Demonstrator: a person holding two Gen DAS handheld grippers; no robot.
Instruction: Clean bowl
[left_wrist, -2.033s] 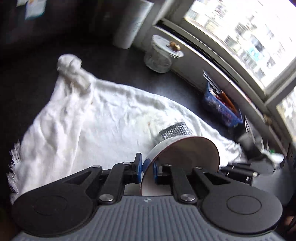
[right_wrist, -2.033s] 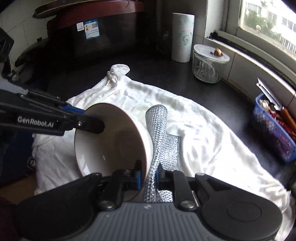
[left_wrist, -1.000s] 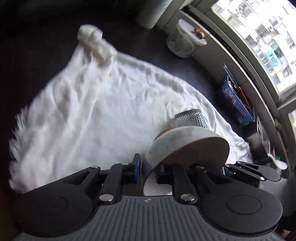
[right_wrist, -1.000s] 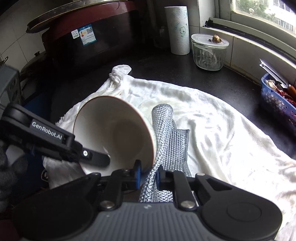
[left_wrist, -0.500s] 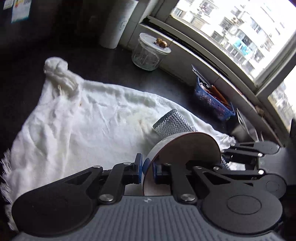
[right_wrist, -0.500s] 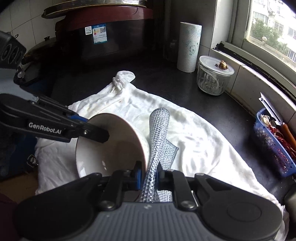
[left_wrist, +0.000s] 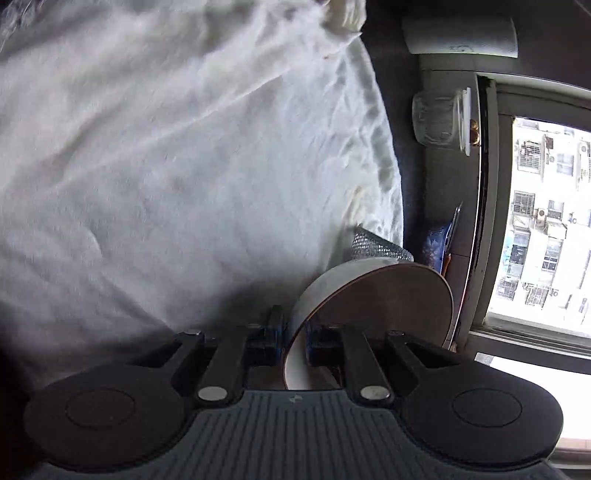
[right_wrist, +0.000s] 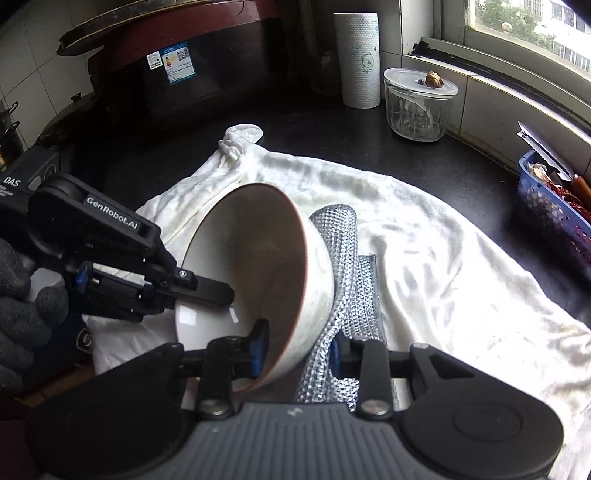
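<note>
A white bowl (right_wrist: 255, 266) with a brown rim is held on its side above a white cloth (right_wrist: 424, 236). My left gripper (left_wrist: 295, 338) is shut on the bowl's rim (left_wrist: 376, 295); it shows from the left in the right wrist view (right_wrist: 207, 286). My right gripper (right_wrist: 297, 349) now stands wide open, its fingers straddling the bowl wall and a silver mesh scouring cloth (right_wrist: 343, 280). The mesh lies against the bowl's outer side; a bit of it peeks over the bowl in the left wrist view (left_wrist: 376, 247).
On the dark counter stand a paper towel roll (right_wrist: 357, 59), a lidded glass jar (right_wrist: 419, 103) and a blue basket (right_wrist: 554, 206) with utensils at the right. A window sill runs along the right. A dark appliance (right_wrist: 166, 74) stands behind.
My left gripper has rolled strongly with the bowl, so the window now sits upright at the right. My right gripper's fingers have spread apart around the bowl wall and mesh.
</note>
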